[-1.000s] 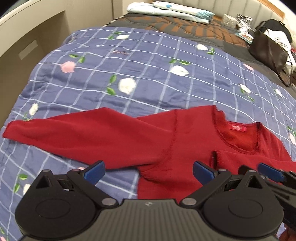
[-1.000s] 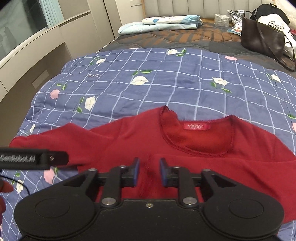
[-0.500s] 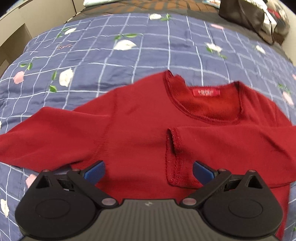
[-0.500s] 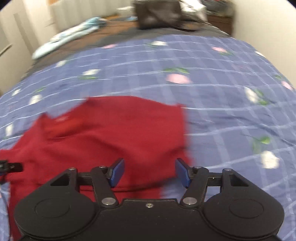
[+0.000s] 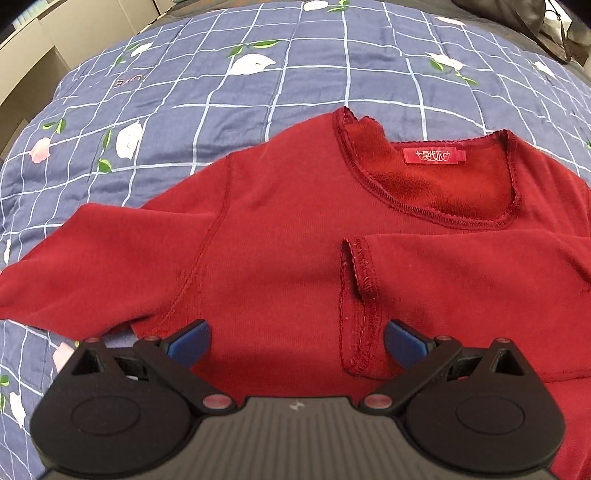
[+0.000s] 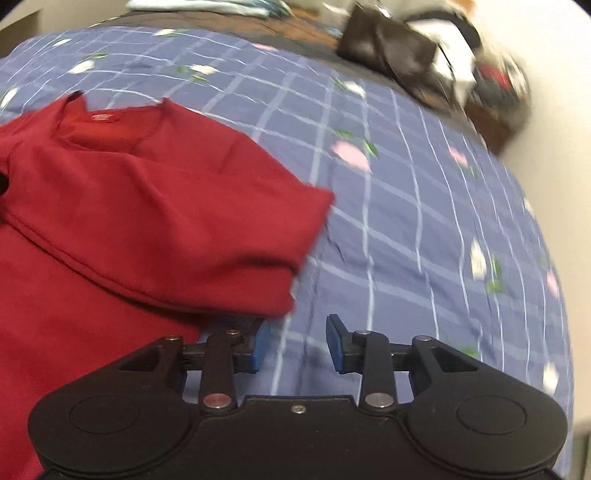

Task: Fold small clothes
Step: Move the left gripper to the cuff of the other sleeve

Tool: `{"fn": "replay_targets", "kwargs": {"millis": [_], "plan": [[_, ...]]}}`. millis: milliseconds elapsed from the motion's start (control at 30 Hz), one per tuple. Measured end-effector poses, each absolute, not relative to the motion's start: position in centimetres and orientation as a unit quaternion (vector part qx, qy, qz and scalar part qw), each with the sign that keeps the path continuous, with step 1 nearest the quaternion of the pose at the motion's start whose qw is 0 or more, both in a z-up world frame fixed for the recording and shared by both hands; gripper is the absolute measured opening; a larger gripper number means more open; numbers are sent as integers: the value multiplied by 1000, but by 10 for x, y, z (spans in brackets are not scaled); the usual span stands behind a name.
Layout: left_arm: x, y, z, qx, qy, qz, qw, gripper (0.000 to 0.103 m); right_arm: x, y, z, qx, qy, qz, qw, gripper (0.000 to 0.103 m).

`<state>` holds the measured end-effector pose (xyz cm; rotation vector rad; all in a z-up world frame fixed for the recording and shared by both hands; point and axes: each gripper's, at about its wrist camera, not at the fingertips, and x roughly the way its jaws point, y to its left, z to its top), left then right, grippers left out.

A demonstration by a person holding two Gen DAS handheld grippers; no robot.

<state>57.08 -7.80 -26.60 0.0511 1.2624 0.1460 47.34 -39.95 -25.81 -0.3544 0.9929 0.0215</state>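
A small red long-sleeved top (image 5: 280, 236) lies flat on the blue checked quilt (image 5: 295, 74), neckline and red label (image 5: 434, 156) facing up. Its right sleeve is folded across the chest, the cuff (image 5: 360, 295) ending near the middle. The other sleeve stretches out to the left. My left gripper (image 5: 297, 341) is open and empty, low over the top's chest beside the cuff. In the right wrist view the top (image 6: 147, 221) fills the left side. My right gripper (image 6: 297, 347) is open and empty over the quilt (image 6: 424, 221), just off the folded shoulder edge.
A dark handbag (image 6: 388, 48) and loose items sit at the far end of the bed near the wall. Pale folded bedding (image 6: 207, 5) lies at the head. Cabinets (image 5: 74, 37) stand beyond the quilt's left edge.
My right gripper let go of the sleeve cuff, opened and swung right to the folded shoulder edge. My left gripper moved from the left sleeve to over the chest, staying open.
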Motion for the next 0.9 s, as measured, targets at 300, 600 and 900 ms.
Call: {"fn": "replay_targets", "kwargs": {"millis": [300, 600, 900], "plan": [[571, -85, -268, 23, 592, 70, 803, 103, 461, -400, -242, -161, 438, 36, 884, 5], [570, -81, -268, 13, 593, 67, 802, 103, 451, -416, -265, -42, 513, 2, 858, 5], [531, -29, -237, -92, 555, 89, 822, 103, 445, -428, -251, 34, 521, -50, 851, 48]]}}
